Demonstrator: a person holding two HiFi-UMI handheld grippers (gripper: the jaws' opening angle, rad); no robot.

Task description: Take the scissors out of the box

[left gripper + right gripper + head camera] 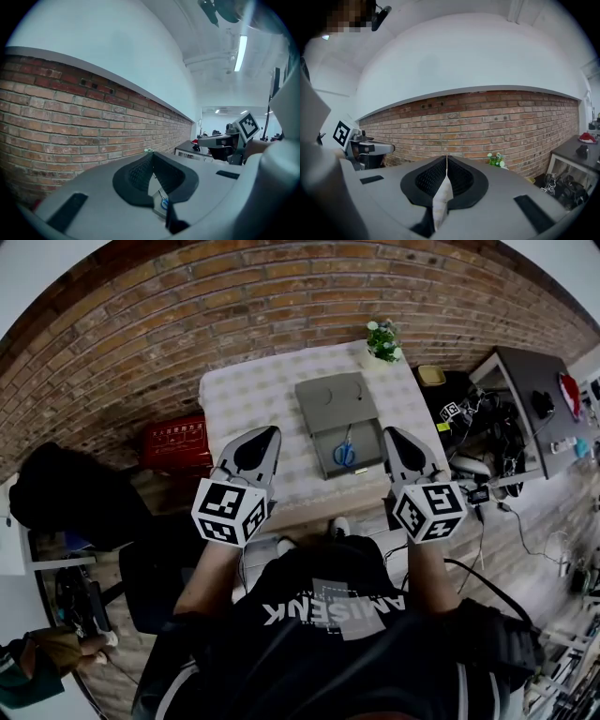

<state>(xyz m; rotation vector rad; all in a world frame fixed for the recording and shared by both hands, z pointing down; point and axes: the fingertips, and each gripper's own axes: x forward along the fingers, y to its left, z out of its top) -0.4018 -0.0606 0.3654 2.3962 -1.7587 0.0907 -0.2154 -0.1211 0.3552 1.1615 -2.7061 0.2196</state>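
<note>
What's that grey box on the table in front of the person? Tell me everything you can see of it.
The grey box is flat and rectangular; its material is hard to judge from here. It lies open on the table, on a pale checked cloth, with its lid folded back toward the brick wall. The inside of the lid shows two small curved marks. The near half holds the blue-handled scissors, lying flat. Nothing else touches the box.
</note>
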